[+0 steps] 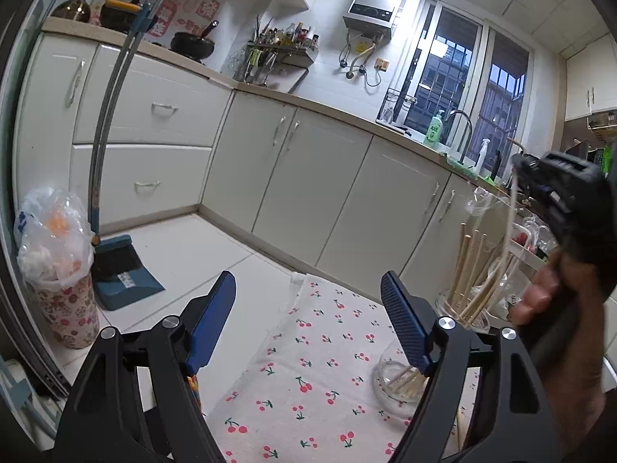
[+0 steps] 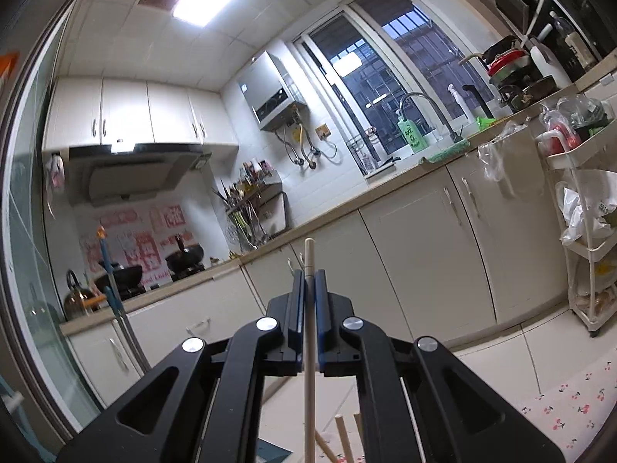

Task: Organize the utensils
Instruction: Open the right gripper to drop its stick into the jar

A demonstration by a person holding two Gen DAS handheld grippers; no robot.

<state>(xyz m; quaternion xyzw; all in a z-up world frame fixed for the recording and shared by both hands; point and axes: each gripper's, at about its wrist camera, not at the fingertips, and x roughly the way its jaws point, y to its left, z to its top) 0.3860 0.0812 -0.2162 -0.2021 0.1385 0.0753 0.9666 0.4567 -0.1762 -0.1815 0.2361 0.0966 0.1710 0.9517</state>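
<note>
My right hand-held gripper pinches one pale wooden chopstick; my left hand-held gripper is spread above two clear glass jars of chopsticks.

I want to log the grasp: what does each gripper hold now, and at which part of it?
The right gripper is shut on a pale chopstick near its upper end; a short tip sticks out above. The left gripper is open, holding nothing.
</note>
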